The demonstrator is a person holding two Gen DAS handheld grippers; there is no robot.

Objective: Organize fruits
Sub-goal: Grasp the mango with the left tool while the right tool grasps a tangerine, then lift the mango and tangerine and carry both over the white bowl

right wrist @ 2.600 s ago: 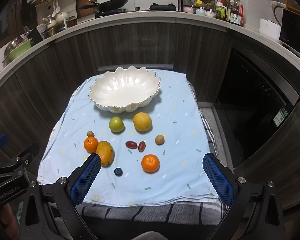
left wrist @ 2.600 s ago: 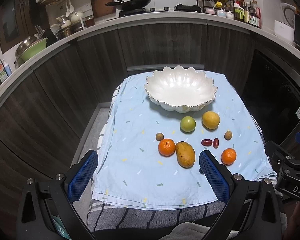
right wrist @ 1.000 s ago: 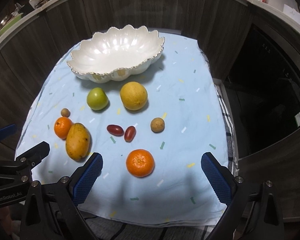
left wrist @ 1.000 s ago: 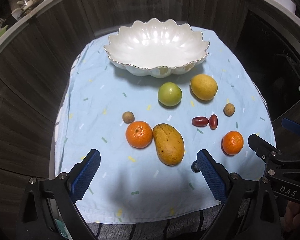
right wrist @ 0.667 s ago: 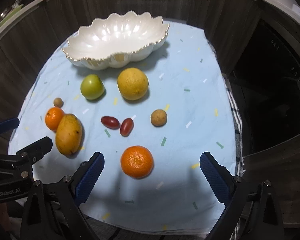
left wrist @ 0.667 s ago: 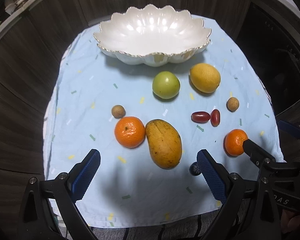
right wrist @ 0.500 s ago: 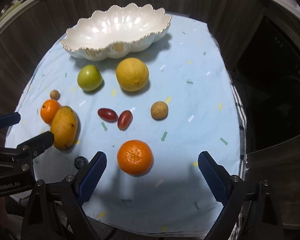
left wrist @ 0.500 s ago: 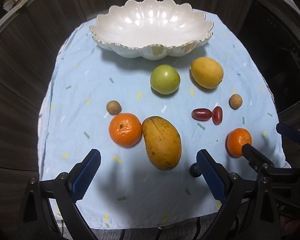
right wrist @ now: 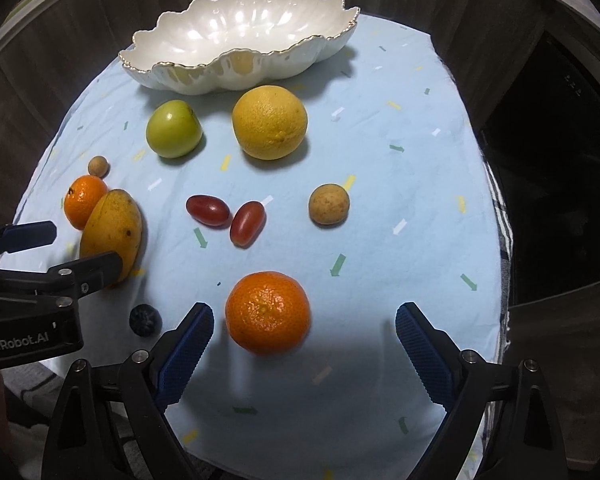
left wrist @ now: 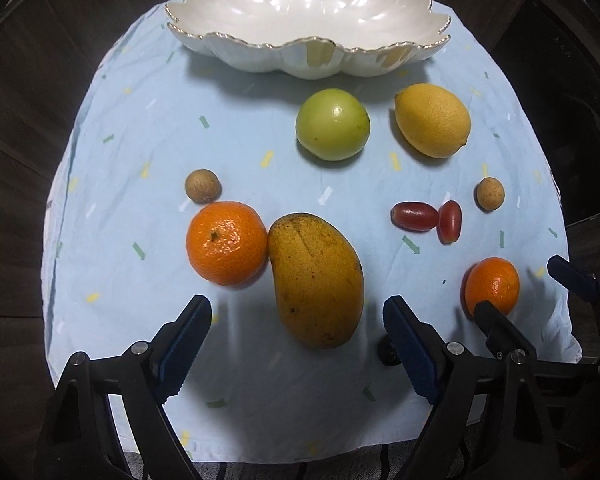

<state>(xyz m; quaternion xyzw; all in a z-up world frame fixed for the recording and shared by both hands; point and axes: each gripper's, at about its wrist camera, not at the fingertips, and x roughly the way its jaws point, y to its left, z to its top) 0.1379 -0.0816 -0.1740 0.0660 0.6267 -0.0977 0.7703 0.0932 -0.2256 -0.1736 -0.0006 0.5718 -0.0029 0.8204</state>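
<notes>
Dark wood-grain cabinet fronts ringed a small table under a pale blue cloth (left wrist: 148,92) flecked with confetti marks.

Left wrist view: I had the left gripper (left wrist: 296,334) spread wide, both blue pads clear of everything, holding nothing. The mango (left wrist: 315,284) lay between the fingers' lines, its near end roughly level with the pad tips, not touching either one. A mandarin (left wrist: 227,242) sat against the mango's left side, a small brown longan (left wrist: 203,186) just beyond it. Further back I noted a green apple (left wrist: 332,123) and a lemon (left wrist: 432,119), both just in front of the scalloped white bowl (left wrist: 236,46), which held no fruit. To the right, two red grape tomatoes (left wrist: 415,217) touched each other, with a second longan (left wrist: 489,194) near them. A dark blueberry (left wrist: 386,350) peeked out behind the right pad. The other gripper's fingers intruded at the right edge, one crossing in front of a second mandarin (left wrist: 494,284).

Right wrist view: the right gripper (right wrist: 305,334) was likewise wide apart and empty. That second mandarin (right wrist: 268,312) sat between its fingers, nearer the left pad (right wrist: 188,344), with a sliver of cloth between them. The left gripper's black frame entered from the left, one finger overlapping the mango (right wrist: 112,228). The blueberry (right wrist: 145,319) lay just beside that frame. The bowl (right wrist: 188,76) stood at the far side.
</notes>
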